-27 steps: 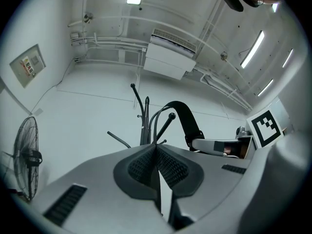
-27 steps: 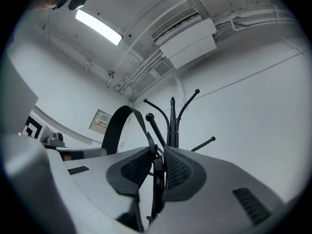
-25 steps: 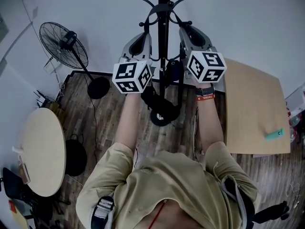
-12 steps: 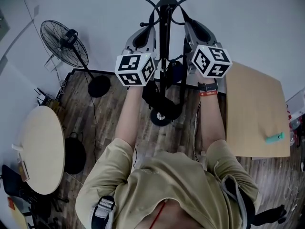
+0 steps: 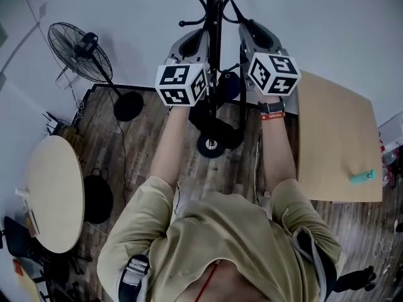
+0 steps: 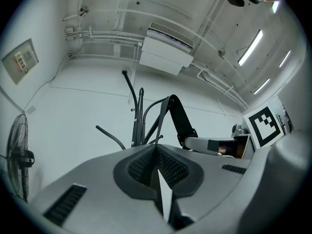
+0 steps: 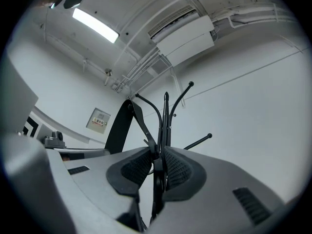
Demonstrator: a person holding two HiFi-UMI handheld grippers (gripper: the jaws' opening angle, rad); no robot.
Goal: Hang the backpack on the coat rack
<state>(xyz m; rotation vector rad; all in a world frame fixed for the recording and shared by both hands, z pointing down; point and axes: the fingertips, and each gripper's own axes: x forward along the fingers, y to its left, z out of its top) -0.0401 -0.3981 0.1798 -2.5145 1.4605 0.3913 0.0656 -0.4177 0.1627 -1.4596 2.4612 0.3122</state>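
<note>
The black coat rack (image 5: 214, 17) stands right ahead against the white wall, its curved hooks (image 6: 135, 112) at the top. Both grippers are raised on either side of its pole. My left gripper (image 5: 195, 39) is shut on a black backpack strap (image 6: 178, 116) that rises from its jaws (image 6: 157, 149) toward the rack. My right gripper (image 5: 250, 35) is shut on the other black strap (image 7: 126, 120), which runs up from its jaws (image 7: 157, 152) beside the hooks (image 7: 166, 112). The dark backpack (image 5: 225, 88) hangs below, between the two grippers and against the pole, mostly hidden.
A standing fan (image 5: 80, 43) is at the left with its round base (image 5: 128, 106) on the wooden floor. A round table (image 5: 53, 194) is at lower left. A rectangular wooden table (image 5: 337, 143) with a teal item (image 5: 363, 177) stands at the right.
Both grippers have risen a little along the rack pole, still shut on the straps, and the backpack has come up with them.
</note>
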